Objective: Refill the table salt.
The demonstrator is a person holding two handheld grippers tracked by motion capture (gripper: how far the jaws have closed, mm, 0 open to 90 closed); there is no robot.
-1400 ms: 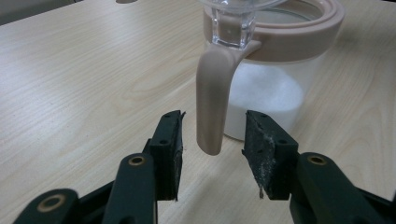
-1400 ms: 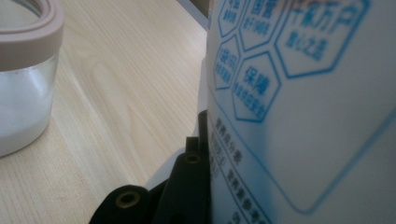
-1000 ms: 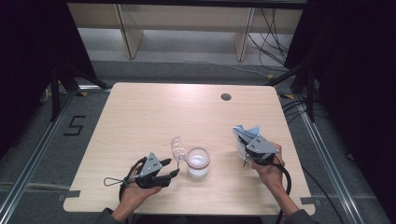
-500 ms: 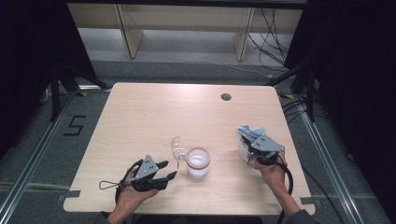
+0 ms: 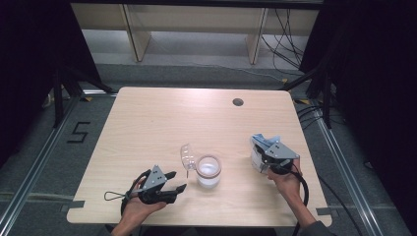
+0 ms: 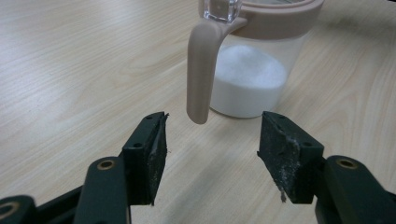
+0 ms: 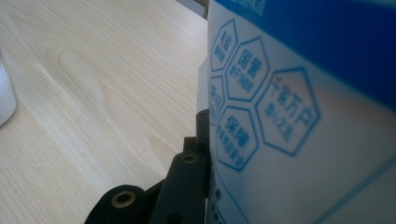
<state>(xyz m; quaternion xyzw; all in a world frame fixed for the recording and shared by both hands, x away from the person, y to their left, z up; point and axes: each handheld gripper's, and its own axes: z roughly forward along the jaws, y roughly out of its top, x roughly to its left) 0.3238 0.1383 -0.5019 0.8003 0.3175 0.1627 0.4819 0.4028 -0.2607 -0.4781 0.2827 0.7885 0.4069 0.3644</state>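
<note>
A clear jar (image 5: pixel 209 172) with a beige rim holds white powder (image 6: pixel 247 77) and stands at the table's front middle. Its clear lid (image 5: pixel 187 156) is tipped open to the left. My left gripper (image 5: pixel 175 181) lies low on the table left of the jar, open and holding nothing. In the left gripper view the jar's beige handle (image 6: pixel 201 70) hangs just ahead of the gap between the jaws (image 6: pixel 212 135). My right gripper (image 5: pixel 265 160) at the front right is shut on a white and blue printed package (image 7: pixel 289 107), held upright (image 5: pixel 259 147) above the table.
The wooden table (image 5: pixel 162 118) has a small round cable hole (image 5: pixel 238 102) near its far right. Grey floor with metal rails surrounds it, and shelf legs stand behind.
My left gripper has drawn slightly back toward the person and sunk lower, still pointing at the jar. The right gripper and its package have dropped a little.
</note>
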